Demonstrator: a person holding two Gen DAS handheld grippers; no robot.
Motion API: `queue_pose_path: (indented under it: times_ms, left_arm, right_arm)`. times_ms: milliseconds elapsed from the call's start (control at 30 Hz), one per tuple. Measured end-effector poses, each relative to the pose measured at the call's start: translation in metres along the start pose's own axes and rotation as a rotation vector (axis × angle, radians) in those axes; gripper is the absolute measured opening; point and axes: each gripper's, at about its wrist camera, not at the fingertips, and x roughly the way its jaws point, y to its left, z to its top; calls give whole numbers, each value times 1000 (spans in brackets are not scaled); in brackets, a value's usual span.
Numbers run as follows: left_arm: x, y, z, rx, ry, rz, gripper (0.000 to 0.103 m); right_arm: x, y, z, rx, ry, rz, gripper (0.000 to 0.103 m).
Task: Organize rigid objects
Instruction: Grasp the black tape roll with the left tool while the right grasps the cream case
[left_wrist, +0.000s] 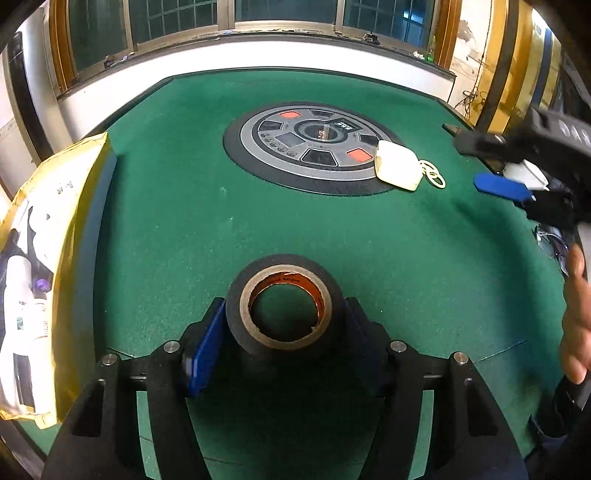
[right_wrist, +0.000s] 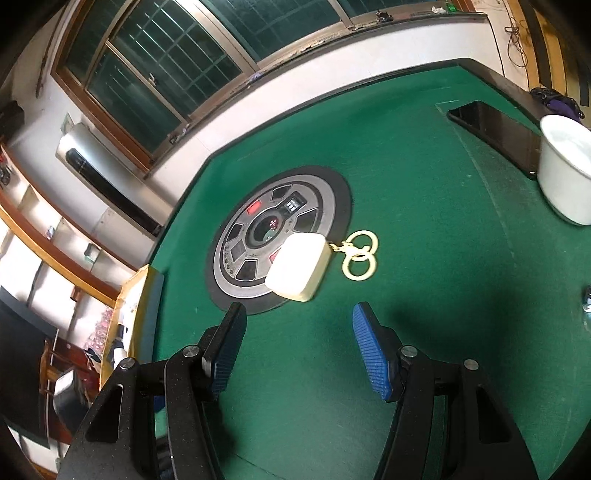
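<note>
Gripping black tape roll (left_wrist: 284, 306) between left gripper (left_wrist: 284, 332) pads, pressed on both sides, roll upright on green table (left_wrist: 221, 221); right gripper (right_wrist: 299, 350) jaws apart, nothing between, cream case (right_wrist: 297, 267) with key rings (right_wrist: 360, 254) just ahead; only right view showing white bowl (right_wrist: 567, 170) and phone (right_wrist: 495, 133); only left view showing tape and yellow mailer (left_wrist: 55, 266); tape-core print unreadable.
</note>
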Motion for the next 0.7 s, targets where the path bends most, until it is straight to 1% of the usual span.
queue_pose_path:
  times_ms: [200, 233, 267, 400, 433, 467, 500, 533, 633, 700]
  left_arm:
    - [2, -1, 0, 2, 1, 7, 62]
    - [2, -1, 1, 2, 1, 8, 62]
    - [2, -1, 1, 1, 1, 9, 62]
    - [3, -2, 1, 7, 2, 12, 62]
    - [3, -3, 0, 10, 3, 16, 62]
    - [3, -3, 1, 12, 4, 19, 62]
    - [4, -3, 1, 12, 4, 18, 62]
    - [4, -3, 1, 12, 4, 18, 62]
    - [4, -4, 1, 13, 4, 19, 62]
    - [4, -4, 1, 13, 4, 20, 62]
  right_arm:
    - [40, 26, 18, -52, 67, -122, 57]
    - [51, 32, 22, -77, 90, -181, 57]
    - [58, 35, 24, -85, 105, -219, 57]
    - [81, 50, 33, -130, 128, -326, 57]
    - [86, 55, 33, -170, 125, -371, 57]
    - [90, 57, 33, -196, 135, -404, 57]
    - [93, 55, 31, -201, 141, -422, 50]
    - [90, 52, 29, -195, 125, -419, 45]
    - [77, 42, 23, -192, 134, -394, 45]
    - [64, 37, 13, -182, 153, -333, 45]
